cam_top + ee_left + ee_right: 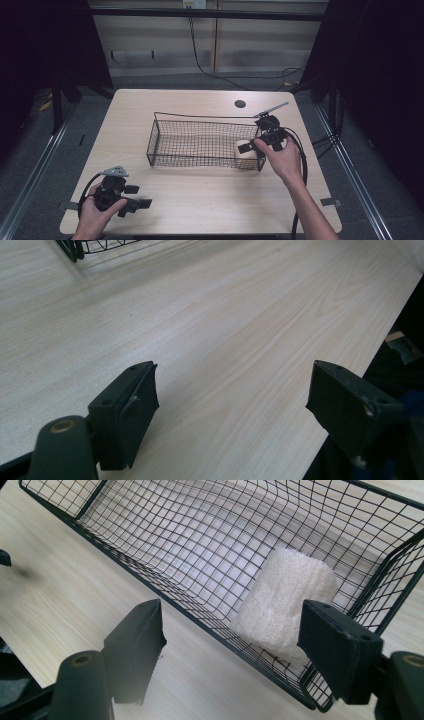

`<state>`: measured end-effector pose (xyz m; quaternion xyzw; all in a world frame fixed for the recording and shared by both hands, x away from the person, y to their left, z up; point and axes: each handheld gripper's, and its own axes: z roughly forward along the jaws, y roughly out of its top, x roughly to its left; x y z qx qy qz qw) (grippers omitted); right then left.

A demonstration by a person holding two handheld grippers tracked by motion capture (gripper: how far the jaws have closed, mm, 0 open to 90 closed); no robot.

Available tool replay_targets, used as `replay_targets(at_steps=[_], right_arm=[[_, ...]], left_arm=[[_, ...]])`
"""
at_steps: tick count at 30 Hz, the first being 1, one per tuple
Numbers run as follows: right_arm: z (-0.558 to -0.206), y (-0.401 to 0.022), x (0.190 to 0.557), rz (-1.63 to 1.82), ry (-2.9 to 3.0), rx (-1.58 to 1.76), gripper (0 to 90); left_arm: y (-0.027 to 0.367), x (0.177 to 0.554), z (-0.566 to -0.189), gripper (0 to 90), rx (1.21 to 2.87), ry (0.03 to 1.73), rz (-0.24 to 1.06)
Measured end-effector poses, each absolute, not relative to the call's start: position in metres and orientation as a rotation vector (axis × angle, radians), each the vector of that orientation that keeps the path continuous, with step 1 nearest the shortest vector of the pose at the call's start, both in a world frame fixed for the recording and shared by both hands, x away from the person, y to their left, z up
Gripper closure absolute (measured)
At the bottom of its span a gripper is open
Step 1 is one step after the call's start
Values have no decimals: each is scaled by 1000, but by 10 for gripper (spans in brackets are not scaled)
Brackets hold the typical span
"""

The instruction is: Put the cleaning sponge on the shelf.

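Note:
A black wire basket (200, 118) stands in the middle of the light wooden table (200, 195). A white rolled cloth (240, 152) lies inside it at its right end, against the corner (285, 600). My right gripper (251, 148) hovers over that end; in the right gripper view (231, 610) its jaws stand apart across the basket's near wall (150, 582), with the roll beyond them and no pad touching it. My left gripper (138, 196) rests near the table's front left corner, open with nothing between its jaws (235, 375).
A dark round cable hole (240, 104) sits in the table behind the basket. The table's front edge (350, 355) runs close under the left gripper. A basket corner (75, 247) shows far ahead of the left gripper. Dark curtains flank both sides.

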<state>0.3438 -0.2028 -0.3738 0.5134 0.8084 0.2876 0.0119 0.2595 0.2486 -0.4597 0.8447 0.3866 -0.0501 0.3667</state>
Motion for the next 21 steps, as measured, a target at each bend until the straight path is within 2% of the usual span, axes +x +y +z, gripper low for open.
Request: replay_targets(at_steps=[21], right_arm=[[-390,-207,299,1000,2538,1557,290]], left_arm=[[248,260,-460,198,2170,996,-126]])
